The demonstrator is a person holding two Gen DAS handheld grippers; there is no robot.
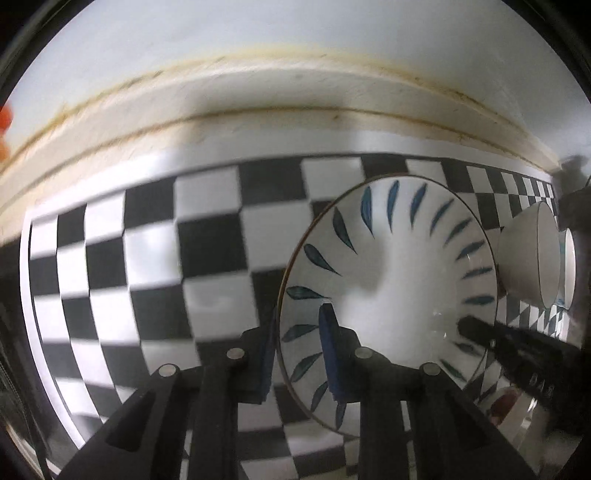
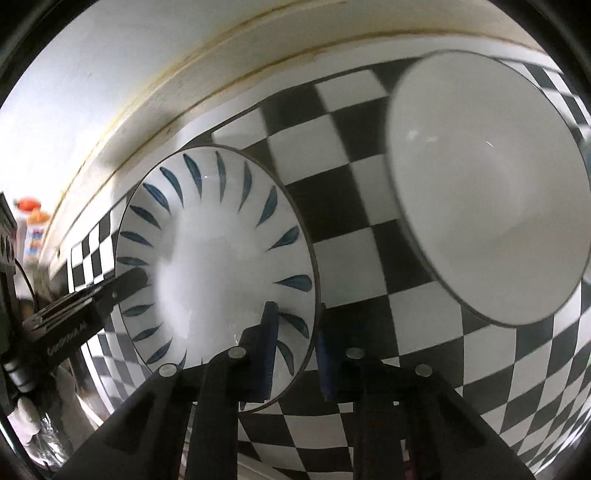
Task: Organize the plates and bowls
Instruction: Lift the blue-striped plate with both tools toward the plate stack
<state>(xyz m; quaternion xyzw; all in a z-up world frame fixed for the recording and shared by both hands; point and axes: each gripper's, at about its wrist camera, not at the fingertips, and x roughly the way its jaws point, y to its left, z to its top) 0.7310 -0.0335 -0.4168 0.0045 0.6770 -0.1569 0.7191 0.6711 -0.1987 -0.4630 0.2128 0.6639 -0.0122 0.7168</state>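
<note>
I hold the plate [image 1: 388, 295] from both sides, above the checkered mat [image 1: 155, 258]. My left gripper [image 1: 301, 354] has its jaws closed on the plate's left rim, one blue pad under the rim and the other on the painted face. My right gripper [image 2: 295, 354] pinches the opposite rim the same way, one pad on the leaf pattern and the other behind the edge. In the left view my right gripper's black finger reaches onto the plate from the lower right. A white bowl [image 2: 491, 192] sits on the mat to the right of the plate, close by it but apart. The mat runs up to a cream ledge [image 1: 258, 99] below the wall [image 1: 258, 29]. An orange-capped bottle [image 2: 35, 229] stands far off at the left edge of the right view
</note>
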